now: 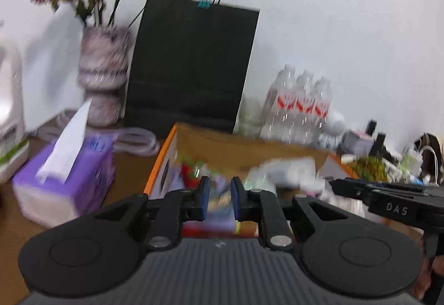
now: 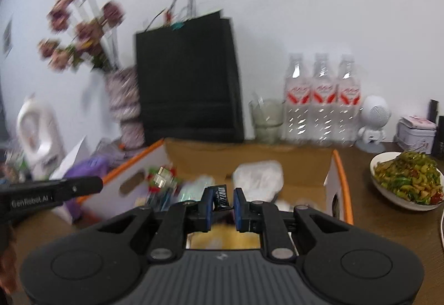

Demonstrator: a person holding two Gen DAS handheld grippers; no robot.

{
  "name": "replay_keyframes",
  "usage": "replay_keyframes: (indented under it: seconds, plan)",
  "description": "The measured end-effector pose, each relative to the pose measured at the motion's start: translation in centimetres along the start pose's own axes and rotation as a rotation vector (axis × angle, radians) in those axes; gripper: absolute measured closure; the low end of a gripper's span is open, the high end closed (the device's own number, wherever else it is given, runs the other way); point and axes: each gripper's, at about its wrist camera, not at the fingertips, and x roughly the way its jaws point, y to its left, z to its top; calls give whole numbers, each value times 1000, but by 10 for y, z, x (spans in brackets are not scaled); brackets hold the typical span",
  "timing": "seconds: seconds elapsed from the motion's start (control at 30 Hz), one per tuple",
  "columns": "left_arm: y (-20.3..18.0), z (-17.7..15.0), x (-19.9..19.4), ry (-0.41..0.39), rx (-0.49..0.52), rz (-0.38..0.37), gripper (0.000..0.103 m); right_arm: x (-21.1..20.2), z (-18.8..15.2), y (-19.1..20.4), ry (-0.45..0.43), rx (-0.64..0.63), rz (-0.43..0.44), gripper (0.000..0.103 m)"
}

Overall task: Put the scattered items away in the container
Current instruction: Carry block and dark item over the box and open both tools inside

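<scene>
Over box [image 2: 342, 180], right gripper [image 2: 222, 201] pinches packet [image 2: 221, 197].

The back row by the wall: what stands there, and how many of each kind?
Water bottles: 3
Black paper bag: 1
Vase of flowers: 1
Glass cup: 1
White round figure: 1
Tin: 1
Total: 8
</scene>
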Motion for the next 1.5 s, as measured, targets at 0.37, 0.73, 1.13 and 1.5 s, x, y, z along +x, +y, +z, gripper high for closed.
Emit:
replay_keyframes:
  seconds: [0.37,0.73,1.13,1.5]
  plan:
    - [-12,-64,-7,255,88,-52,51,-50,-50,26,74,-58,39,89]
    - [-32,-76,-28,192,244,11,82,-67,-57,30,76,-46,51,89]
    - [-52,2,-57,-78,183,-65,82,-72,-19,23,-39,-29,26,89]
    - [-52,30,36,-71,81,-30,81,4,28,3,-47,11,-16,89]
